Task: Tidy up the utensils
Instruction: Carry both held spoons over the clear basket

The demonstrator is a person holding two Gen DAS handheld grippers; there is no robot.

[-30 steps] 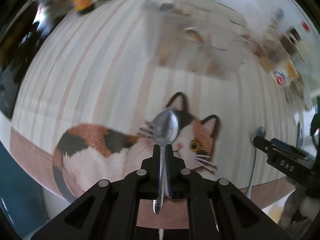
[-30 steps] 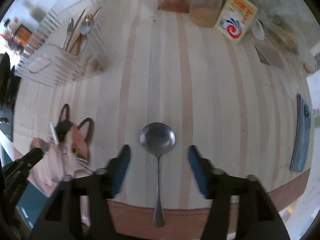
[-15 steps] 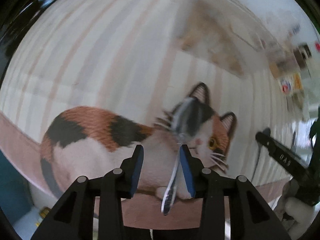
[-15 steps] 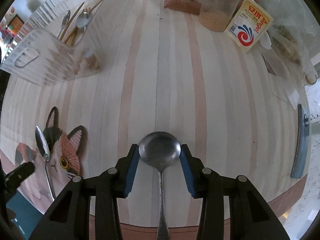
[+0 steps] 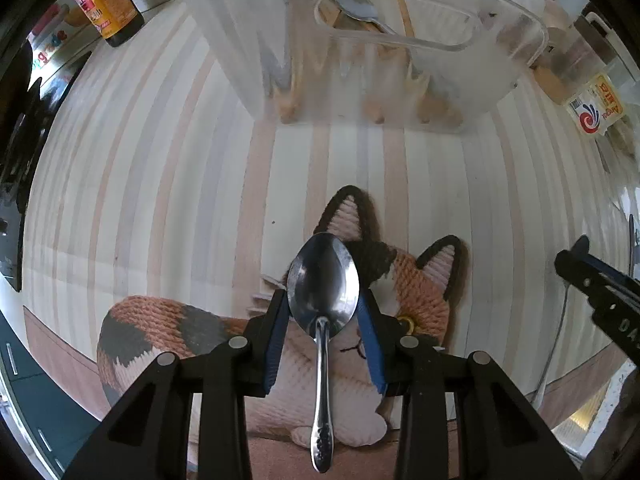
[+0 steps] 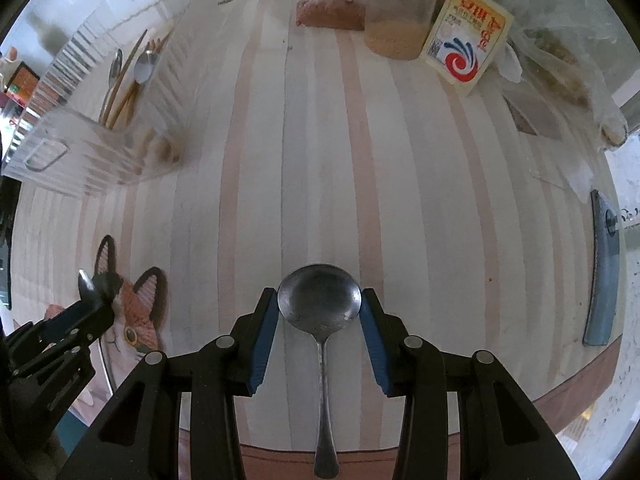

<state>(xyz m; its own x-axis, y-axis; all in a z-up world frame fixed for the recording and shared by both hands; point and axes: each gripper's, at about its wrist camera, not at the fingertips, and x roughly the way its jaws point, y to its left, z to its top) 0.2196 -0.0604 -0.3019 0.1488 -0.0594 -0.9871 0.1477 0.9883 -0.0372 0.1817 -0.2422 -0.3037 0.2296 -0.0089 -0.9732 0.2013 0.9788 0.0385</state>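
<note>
Spoon (image 5: 322,284) lies bowl-forward between the left gripper's (image 5: 323,308) pads, jaws just closing, blue pads flanking the bowl. Round spoon (image 6: 319,303) is clamped by its bowl in the right gripper (image 6: 319,312). Clear utensil bin (image 5: 360,40) sits ahead.

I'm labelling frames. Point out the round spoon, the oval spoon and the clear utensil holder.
round spoon (image 6: 319,300), right wrist view, bowl.
oval spoon (image 5: 323,280), left wrist view, bowl.
clear utensil holder (image 5: 496,92), left wrist view, front wall.

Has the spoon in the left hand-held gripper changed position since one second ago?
Yes. The oval spoon, gripped edge-on by its handle then, now lies flat on the cat mat, bowl between the left hand-held gripper's pads.
</note>
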